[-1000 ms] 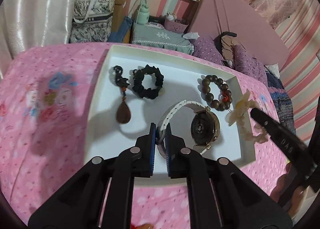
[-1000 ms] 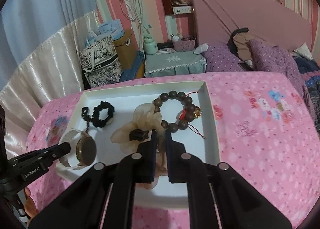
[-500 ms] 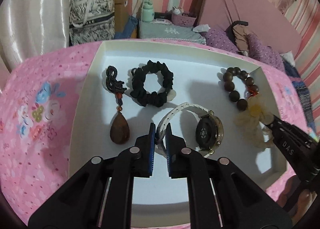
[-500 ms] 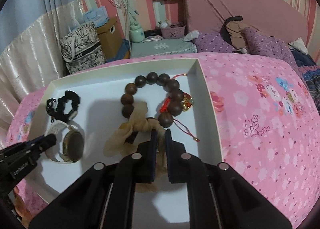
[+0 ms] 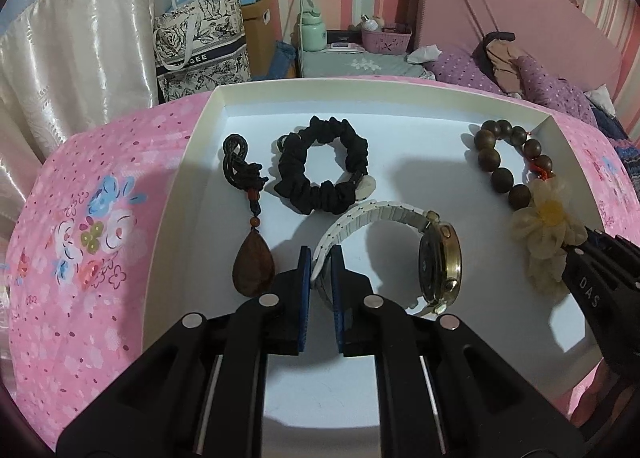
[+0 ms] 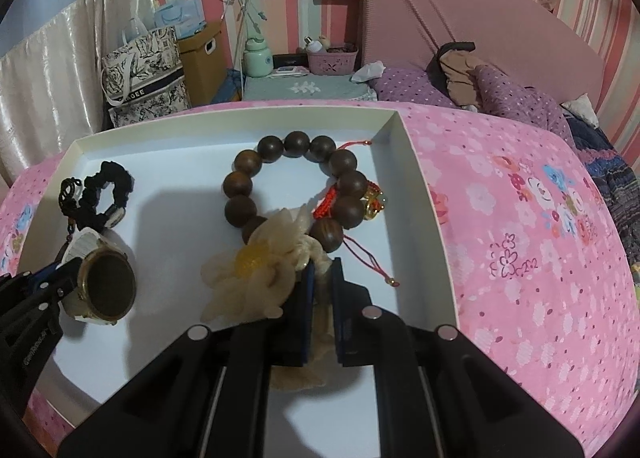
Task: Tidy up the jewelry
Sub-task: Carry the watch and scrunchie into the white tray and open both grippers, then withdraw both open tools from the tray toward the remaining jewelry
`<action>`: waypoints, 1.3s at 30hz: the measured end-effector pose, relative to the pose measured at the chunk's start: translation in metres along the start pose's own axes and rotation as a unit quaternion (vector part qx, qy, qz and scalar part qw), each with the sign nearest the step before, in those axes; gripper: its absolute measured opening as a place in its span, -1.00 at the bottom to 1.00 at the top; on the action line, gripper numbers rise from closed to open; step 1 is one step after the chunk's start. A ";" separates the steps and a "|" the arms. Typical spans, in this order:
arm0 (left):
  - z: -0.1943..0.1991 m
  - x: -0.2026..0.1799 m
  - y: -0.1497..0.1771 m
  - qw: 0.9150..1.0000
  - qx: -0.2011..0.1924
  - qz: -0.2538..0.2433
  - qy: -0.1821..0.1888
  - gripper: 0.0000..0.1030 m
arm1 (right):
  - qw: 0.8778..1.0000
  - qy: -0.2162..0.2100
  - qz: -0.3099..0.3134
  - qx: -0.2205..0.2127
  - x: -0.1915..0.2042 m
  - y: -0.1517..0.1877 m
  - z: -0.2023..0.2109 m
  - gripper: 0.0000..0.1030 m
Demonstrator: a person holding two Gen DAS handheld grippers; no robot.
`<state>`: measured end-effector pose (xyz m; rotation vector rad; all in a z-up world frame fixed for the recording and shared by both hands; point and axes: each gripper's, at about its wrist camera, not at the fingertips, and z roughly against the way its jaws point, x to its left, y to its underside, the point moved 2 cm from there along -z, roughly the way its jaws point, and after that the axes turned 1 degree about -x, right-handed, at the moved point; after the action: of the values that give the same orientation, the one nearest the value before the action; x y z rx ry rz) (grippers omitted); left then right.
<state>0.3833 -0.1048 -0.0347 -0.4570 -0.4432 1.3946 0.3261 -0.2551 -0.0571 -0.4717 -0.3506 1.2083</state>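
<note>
So both claws are loaded right now. My left claw [image 5: 321, 258] is pinched narrow on the white ribbed strap of the gold-rimmed round wristwatch [image 5: 438, 262], and the right claw [image 6: 323, 270] is clamped on the fabric tail of the cream chiffon flower hair tie with the yellow centre [image 6: 256, 262]. Everything's inside the shallow white cardboard tray [image 5: 208, 130] sitting on the pink floral bedspread [image 5: 80, 238].

The relation that matters: the watch strap arcs up and to the right from my left claw, with the watch face standing on edge off to the right, so the long axis runs across the tray toward the other claw. The flower sits right in front of the right claw, slightly left, and it's touching or overlapping the near beads of the dark brown wooden bead bracelet [image 6: 296, 144]. That's my worry when letting go.

The black fabric scrunchie [image 5: 322, 164] and the teardrop wooden pendant on a black braided cord [image 5: 253, 270] lie beyond the left claw, close together but apart from the watch, I think.

Hard to see: whether the watch's bottom edge is resting on the tray floor or hanging just above it, and the flower's tail is hidden between the right claw's fingers.
</note>
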 end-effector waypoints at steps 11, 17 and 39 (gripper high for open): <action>-0.001 -0.003 0.006 1.000 -0.011 -0.007 -0.014 -0.70 | 1.000 -0.001 -0.007 -0.011 0.001 0.001 -0.002 -0.78; 0.001 0.001 0.009 1.000 -0.013 -0.001 -0.016 -0.55 | 1.000 0.000 -0.007 -0.011 0.001 0.001 -0.002 -0.78; 0.074 0.021 0.002 0.997 -0.059 0.043 -0.008 0.70 | 0.998 -0.035 -0.040 -0.015 -0.016 -0.013 0.033 0.71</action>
<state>0.3436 -0.0808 0.0264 -0.5670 -0.5264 1.4600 0.3149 -0.2689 -0.0219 -0.4381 -0.4437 1.1439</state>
